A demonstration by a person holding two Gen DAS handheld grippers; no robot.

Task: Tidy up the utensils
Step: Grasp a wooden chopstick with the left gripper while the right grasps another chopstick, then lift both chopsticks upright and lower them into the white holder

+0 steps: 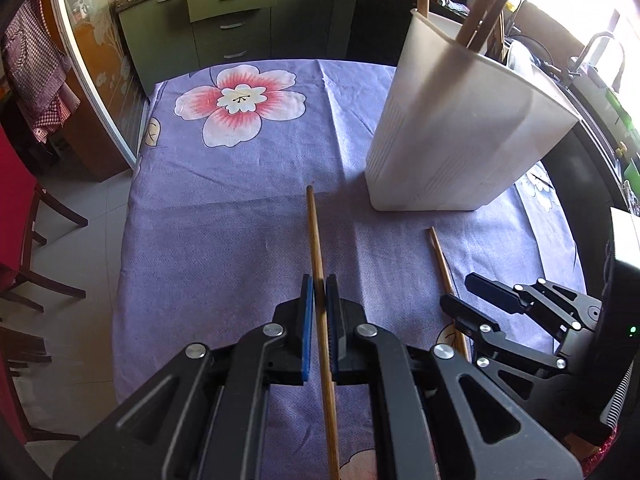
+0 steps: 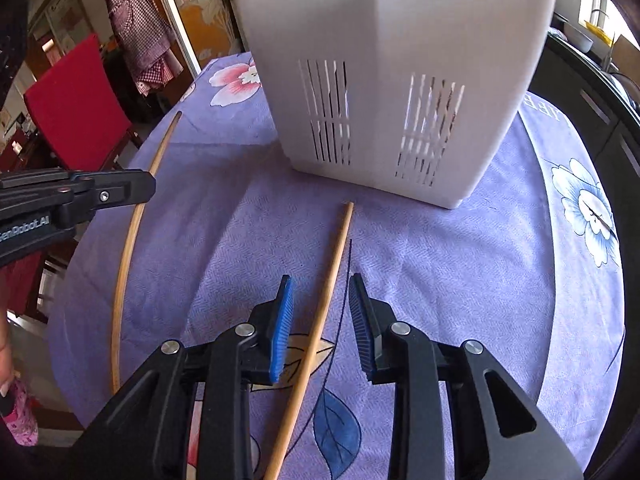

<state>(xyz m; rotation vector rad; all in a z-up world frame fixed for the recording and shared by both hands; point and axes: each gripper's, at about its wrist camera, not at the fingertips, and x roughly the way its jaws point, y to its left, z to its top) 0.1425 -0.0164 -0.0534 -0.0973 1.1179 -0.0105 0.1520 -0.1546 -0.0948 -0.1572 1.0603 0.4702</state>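
A white plastic utensil holder (image 1: 452, 136) stands on the purple flowered tablecloth, with several wooden sticks upright in it; it also shows in the right wrist view (image 2: 384, 72). My left gripper (image 1: 319, 288) is shut on a wooden chopstick (image 1: 316, 240) that runs forward along the cloth. A second chopstick (image 2: 324, 312) lies between the open fingers of my right gripper (image 2: 320, 292), untouched. In the left wrist view the right gripper (image 1: 460, 292) is at the right, over that second chopstick (image 1: 442, 260). The left gripper (image 2: 148, 188) and its chopstick (image 2: 128, 240) show at the left of the right wrist view.
The tablecloth (image 1: 240, 200) covers the table to its edges. A red chair (image 2: 76, 100) stands left of the table. Green kitchen cabinets (image 1: 240, 20) are beyond the far edge. A sink and counter (image 1: 600, 80) are at the right.
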